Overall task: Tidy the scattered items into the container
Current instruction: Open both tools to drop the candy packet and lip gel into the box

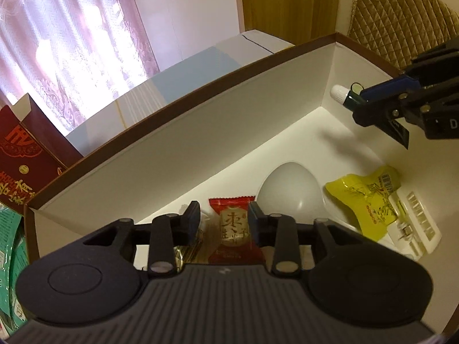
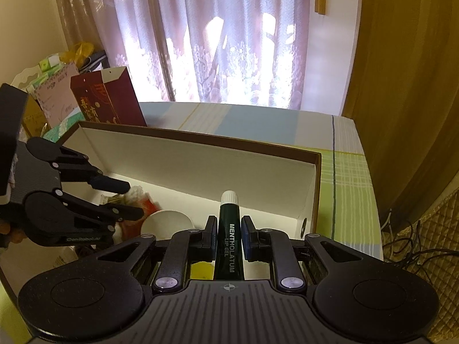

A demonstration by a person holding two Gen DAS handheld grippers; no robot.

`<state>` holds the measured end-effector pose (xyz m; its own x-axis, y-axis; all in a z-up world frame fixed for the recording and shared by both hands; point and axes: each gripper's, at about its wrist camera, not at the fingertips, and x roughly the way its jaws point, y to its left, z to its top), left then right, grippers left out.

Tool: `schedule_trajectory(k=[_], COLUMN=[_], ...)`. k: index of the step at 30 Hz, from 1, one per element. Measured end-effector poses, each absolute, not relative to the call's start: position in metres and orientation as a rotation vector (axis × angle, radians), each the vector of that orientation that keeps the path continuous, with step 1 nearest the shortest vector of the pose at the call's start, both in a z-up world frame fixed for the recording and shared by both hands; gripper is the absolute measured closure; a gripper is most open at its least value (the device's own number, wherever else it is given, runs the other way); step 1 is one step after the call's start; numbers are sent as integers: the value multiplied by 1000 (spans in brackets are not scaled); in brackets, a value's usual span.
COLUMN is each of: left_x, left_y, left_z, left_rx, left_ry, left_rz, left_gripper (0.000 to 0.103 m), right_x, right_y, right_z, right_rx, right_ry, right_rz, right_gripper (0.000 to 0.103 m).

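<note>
A white box with a brown rim [image 1: 218,120] lies on the table; it also shows in the right wrist view [image 2: 200,154]. Inside lie a red snack packet [image 1: 232,229], a white light bulb [image 1: 289,192], a yellow sachet [image 1: 370,197] and a white plastic piece [image 1: 416,226]. My left gripper [image 1: 223,220] is open and empty above the red packet; it also shows in the right wrist view [image 2: 134,200]. My right gripper [image 2: 228,236] is shut on a dark green lip gel tube [image 2: 228,246] with a white cap, held over the box; the tube shows in the left wrist view [image 1: 348,94].
A dark red carton [image 2: 112,100] stands behind the box on the left, with bags and packets [image 2: 54,68] beyond it. A checked tablecloth [image 2: 350,172] covers the table to the right of the box. A quilted chair back [image 1: 398,14] stands at the far right.
</note>
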<state>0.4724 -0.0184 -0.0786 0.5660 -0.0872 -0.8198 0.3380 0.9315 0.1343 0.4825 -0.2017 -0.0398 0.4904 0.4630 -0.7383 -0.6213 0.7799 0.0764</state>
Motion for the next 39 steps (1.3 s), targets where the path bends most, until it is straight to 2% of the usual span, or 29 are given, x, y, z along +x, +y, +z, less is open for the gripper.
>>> schedule_trajectory(k=[26, 32, 36, 39], left_x=[458, 456, 452, 449], left_y=[8, 12, 13, 14], left_z=[-68, -64, -60, -57], left_rx=[225, 206, 201, 191], left_ry=[933, 935, 938, 943], left_rz=[-199, -190, -188, -178], left_gripper=[66, 59, 46, 43], right_x=[502, 503, 496, 489], right_y=[-176, -170, -170, -171], right_z=[-58, -61, -62, -63], right_rx=[-341, -375, -385, -395], right_ry=[846, 866, 876, 890], right_rz=[675, 688, 718, 730], right_gripper=[83, 82, 82, 82])
